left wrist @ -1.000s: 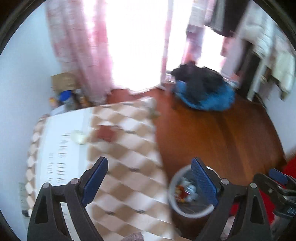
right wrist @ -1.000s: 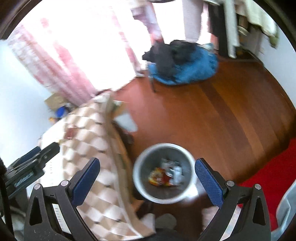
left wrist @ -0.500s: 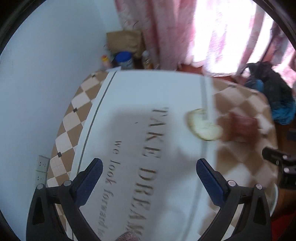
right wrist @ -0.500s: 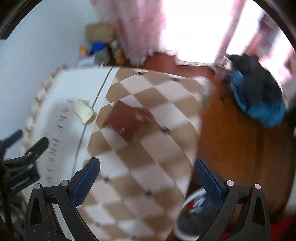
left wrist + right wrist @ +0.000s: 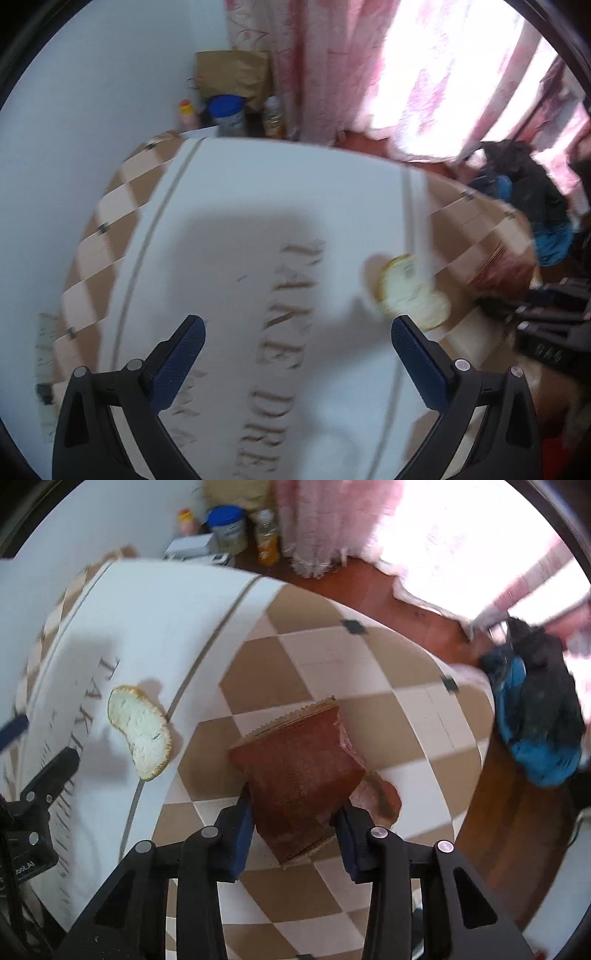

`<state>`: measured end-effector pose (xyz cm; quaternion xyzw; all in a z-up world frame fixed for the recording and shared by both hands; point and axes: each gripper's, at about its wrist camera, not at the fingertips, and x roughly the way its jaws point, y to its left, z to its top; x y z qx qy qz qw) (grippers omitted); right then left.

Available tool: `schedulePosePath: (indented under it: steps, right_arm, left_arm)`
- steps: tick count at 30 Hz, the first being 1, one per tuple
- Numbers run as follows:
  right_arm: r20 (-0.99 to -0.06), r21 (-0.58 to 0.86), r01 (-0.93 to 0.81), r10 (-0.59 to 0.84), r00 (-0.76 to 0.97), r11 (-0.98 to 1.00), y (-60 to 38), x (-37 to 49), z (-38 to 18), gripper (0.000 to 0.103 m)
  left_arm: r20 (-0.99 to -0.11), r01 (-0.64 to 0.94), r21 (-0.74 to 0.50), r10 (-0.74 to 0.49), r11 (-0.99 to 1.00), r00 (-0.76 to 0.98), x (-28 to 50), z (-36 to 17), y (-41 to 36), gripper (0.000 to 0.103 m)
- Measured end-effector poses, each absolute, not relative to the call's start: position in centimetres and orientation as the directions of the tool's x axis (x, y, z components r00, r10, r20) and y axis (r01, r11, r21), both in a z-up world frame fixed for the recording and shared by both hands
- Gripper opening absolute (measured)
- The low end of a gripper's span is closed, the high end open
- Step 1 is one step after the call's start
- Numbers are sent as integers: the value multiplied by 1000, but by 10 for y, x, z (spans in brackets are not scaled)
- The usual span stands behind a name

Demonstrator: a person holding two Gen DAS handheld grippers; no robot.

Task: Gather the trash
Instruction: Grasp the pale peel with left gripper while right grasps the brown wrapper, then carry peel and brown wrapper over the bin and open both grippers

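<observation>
Right wrist view: the right gripper [image 5: 295, 821] is pinching the brown wrapper [image 5: 301, 771] low in the centre of the frame, over the checked surface [image 5: 332, 657]. The thin wrapper may slip out. The left gripper [image 5: 295, 360] is hanging spread near the peel [image 5: 412, 293], centre right.

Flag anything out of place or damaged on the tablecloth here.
Two bits of trash lie on the tablecloth: a pale peel, and a torn brown wrapper gripped by the right gripper.
</observation>
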<state>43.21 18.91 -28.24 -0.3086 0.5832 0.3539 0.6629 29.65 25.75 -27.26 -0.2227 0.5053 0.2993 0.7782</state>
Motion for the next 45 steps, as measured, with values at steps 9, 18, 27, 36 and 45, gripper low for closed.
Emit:
schedulePosePath:
  steps: [9, 18, 27, 36, 45]
  right_arm:
    - [-977, 119, -669, 208, 54, 734, 131, 448, -285, 39]
    - [-961, 157, -635, 266, 80, 757, 114, 442, -267, 38]
    - [-924, 227, -615, 366, 109, 755, 84, 416, -211, 38]
    - [-869, 264, -534, 438, 230, 804, -13, 396, -131, 38]
    - [-848, 240, -390, 388, 362, 889, -168, 386, -86, 38]
  left_arm:
    - [-929, -554, -33, 179, 832, 324, 350, -282, 247, 28]
    - [-909, -552, -57, 185, 832, 373, 340, -261, 241, 3]
    - [-862, -563, -52, 247, 825, 442, 301, -195, 221, 3]
    - [-799, -518, -34, 288, 855, 528, 283, -121, 143, 3]
    - [-786, -362, -92, 155, 928, 599, 313, -107, 13, 3]
